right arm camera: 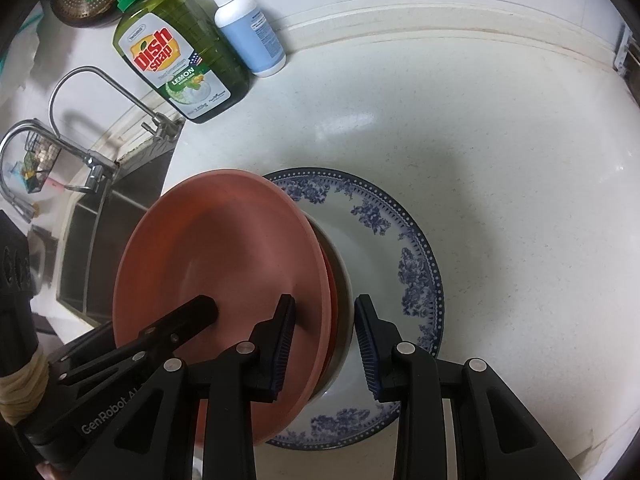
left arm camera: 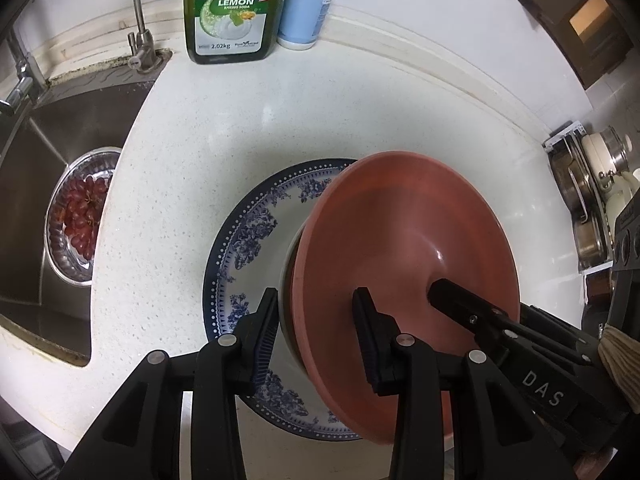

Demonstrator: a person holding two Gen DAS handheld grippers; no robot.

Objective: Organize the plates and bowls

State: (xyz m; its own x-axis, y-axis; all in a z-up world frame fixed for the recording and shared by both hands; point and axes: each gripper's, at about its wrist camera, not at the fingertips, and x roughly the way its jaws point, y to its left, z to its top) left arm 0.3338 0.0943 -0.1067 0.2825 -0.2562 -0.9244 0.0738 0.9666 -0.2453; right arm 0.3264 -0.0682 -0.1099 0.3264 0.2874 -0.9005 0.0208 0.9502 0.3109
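A pink bowl [left arm camera: 400,232] [right arm camera: 208,248] tops a stack with a red and a white bowl under it. The stack sits over a blue-and-white floral plate [left arm camera: 248,232] [right arm camera: 400,248] on the white counter; I cannot tell whether it rests on the plate. My left gripper [left arm camera: 316,294] straddles the stack's left rim, one pad inside the pink bowl and one against the white outer wall, shut on it. My right gripper [right arm camera: 325,300] holds the opposite rim the same way. Each view also shows the other gripper's finger [left arm camera: 452,296] [right arm camera: 200,308] inside the bowl.
A steel sink [left arm camera: 40,208] lies to the left, holding a metal bowl of red grapes [left arm camera: 80,216], with taps [right arm camera: 92,168] behind it. A green dish soap bottle [left arm camera: 232,8] and a blue pump bottle [left arm camera: 304,4] stand at the wall. A rack of pots [left arm camera: 592,208] is at the right.
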